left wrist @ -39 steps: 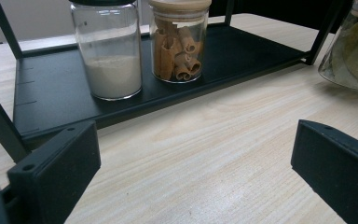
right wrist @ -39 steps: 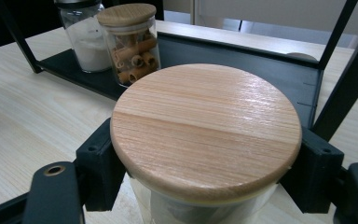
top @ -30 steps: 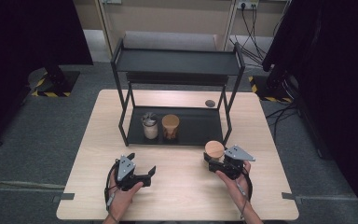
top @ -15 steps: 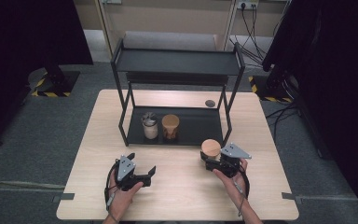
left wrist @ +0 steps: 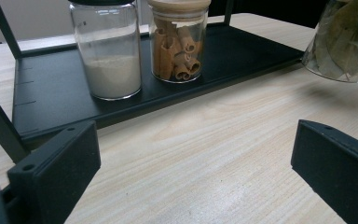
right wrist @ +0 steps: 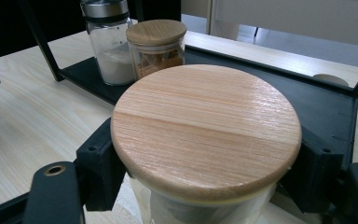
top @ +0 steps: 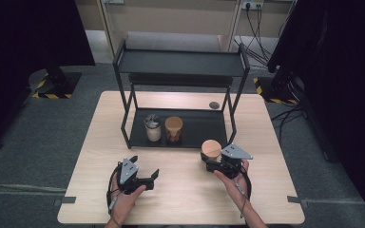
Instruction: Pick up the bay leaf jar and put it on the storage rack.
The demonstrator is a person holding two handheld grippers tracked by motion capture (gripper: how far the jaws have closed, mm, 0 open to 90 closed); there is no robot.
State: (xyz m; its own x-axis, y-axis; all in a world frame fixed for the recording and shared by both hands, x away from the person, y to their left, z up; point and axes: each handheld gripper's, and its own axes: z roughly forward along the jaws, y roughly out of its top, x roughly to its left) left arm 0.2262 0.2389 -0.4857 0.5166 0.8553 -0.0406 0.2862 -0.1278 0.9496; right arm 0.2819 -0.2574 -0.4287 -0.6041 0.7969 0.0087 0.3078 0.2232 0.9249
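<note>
My right gripper is shut on a glass jar with a round wooden lid, just in front of the black rack's lower shelf. In the right gripper view the lid sits between the two black jaws. The left gripper view shows this jar holding dried leaves, tilted, its base slightly above the tabletop. My left gripper rests open near the table's front left, nothing between its jaws. On the lower shelf stand a white-powder jar and a cinnamon-stick jar.
The black two-tier rack stands at the back of the wooden table, its legs at the shelf corners. A small dark round disc lies on the table behind the rack. The lower shelf's right half is bare.
My right gripper has carried the wooden-lidded jar a little to the left, closer to the rack's lower shelf. The left gripper has stayed put.
</note>
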